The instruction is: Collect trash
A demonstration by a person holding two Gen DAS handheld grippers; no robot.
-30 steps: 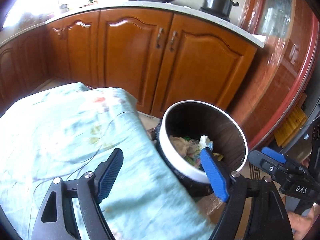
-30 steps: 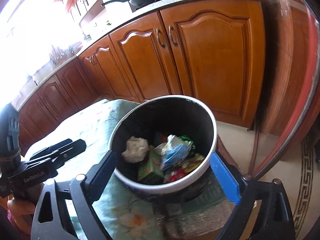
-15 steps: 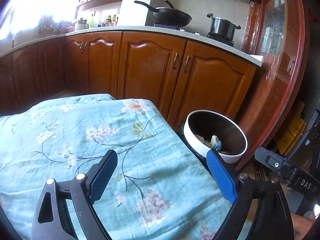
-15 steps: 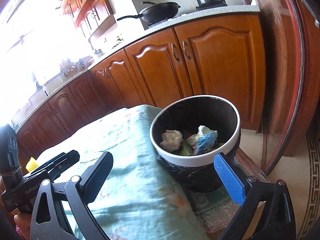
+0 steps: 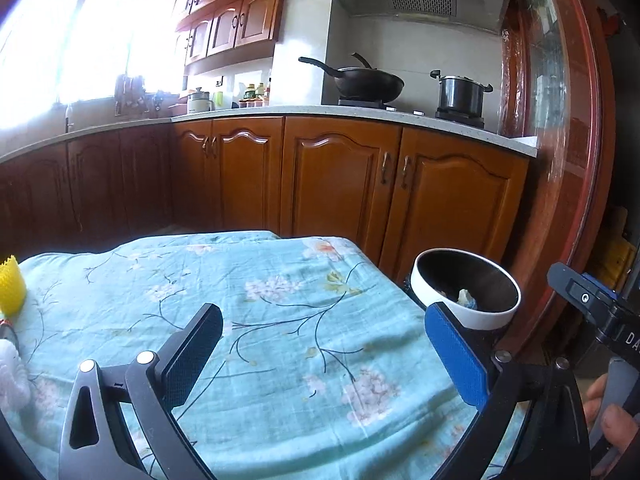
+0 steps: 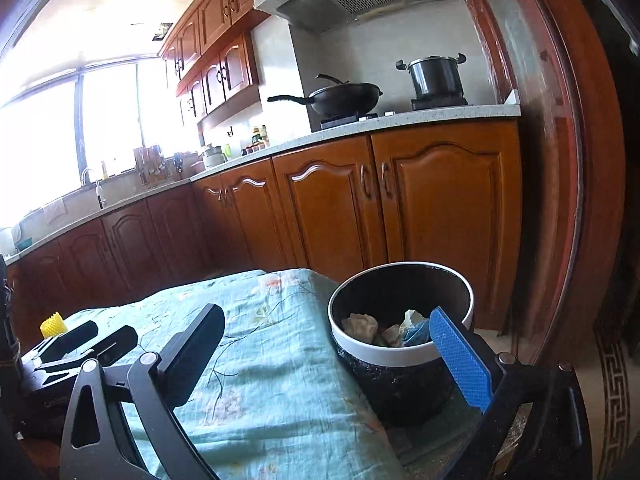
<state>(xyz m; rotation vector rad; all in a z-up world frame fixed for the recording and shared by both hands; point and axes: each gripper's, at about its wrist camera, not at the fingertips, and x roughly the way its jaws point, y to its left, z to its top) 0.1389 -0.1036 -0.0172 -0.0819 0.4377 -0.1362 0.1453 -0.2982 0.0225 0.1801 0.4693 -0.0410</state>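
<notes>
Both claws empty on my feed: left claw [image 5: 324,356] spread wide over the floral cloth [image 5: 280,320] on the worktop, right claw [image 6: 328,356] equally wide, nothing between the pads on either. Trash bin [image 6: 400,320], white rim with a dark liner, stands just off the cloth's right edge, below worktop level; crumpled paper [image 6: 362,326] and a blue wrapper [image 6: 414,332] sit inside it. The cloth in front of me looks bare of trash. At the far left edge I see a yellow spiky item [image 5: 12,284] and something white [image 5: 12,368] I can't identify, so I can't say whether either counts as trash. Risks I see: grabbing one of those by mistake; pinching the loose, wrinkled cloth with a pad on any low pick and dragging it; swinging the right claw into the bin rim, since its blue finger [image 6: 460,360] is close to it. Glare from the window [image 5: 80,40] washes out the left side, so small scraps there could be missed.
</notes>
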